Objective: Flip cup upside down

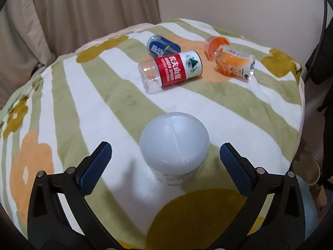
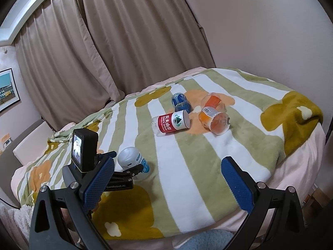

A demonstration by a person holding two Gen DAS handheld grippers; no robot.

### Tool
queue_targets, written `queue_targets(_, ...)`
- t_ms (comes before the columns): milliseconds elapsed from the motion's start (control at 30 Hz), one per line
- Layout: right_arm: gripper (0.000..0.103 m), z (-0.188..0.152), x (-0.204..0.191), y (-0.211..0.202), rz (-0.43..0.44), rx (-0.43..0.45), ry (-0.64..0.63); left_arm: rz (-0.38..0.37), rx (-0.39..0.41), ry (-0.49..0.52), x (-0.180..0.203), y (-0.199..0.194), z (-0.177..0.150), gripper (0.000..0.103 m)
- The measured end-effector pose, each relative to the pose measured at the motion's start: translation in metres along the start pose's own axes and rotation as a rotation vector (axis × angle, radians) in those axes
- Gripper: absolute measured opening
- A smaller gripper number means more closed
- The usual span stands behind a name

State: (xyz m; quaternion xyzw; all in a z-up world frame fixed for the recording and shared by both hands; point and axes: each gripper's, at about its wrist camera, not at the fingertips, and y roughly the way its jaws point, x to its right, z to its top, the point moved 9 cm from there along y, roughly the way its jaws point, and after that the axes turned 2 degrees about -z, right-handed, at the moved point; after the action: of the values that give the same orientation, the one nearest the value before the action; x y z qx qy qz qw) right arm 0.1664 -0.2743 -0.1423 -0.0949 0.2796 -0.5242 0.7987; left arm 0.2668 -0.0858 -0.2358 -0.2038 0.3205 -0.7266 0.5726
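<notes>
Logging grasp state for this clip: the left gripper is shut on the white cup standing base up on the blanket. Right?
Not quite. The left gripper is open, its fingers apart from the white cup on either side, as the left wrist view shows. The cup does stand base up on the blanket.

The bottle with the red label point(image 1: 170, 70) lying on the bed carries white Chinese characters "农夫山泉", with smaller lettering "NONGFU SPRING" beside them in the right wrist view point(image 2: 171, 123). The blue bottle point(image 1: 163, 45) behind it shows white Chinese characters, partly hidden and not readable. The orange bottle point(image 1: 235, 62) has a white label with a barcode, its print too small. On the left hand-held gripper point(image 2: 133, 171), white lettering reads "GenRobot.AI".
</notes>
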Motion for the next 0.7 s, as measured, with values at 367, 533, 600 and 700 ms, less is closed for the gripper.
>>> queue_targets(367, 0.103, 0.037, -0.045, -0.032, -0.068, 0.107, -0.122, -0.043, 0.239, -0.082, -0.014, -0.127, 0.057, 0.103)
queue_targets(533, 0.103, 0.066, -0.066, -0.063, -0.209, 0.210, -0.189, 0.010, 0.367, -0.093, -0.019, -0.200, 0.080, 0.103)
queue_targets(600, 0.103, 0.068, -0.068, -0.071, -0.309, 0.243, -0.211, 0.016, 0.407, -0.104, -0.018, -0.217, 0.078, 0.103)
queue_targets(700, 0.103, 0.062, -0.068, -0.080, -0.385, 0.285, -0.212, 0.018, 0.464, -0.128, -0.019, -0.238, 0.066, 0.103)
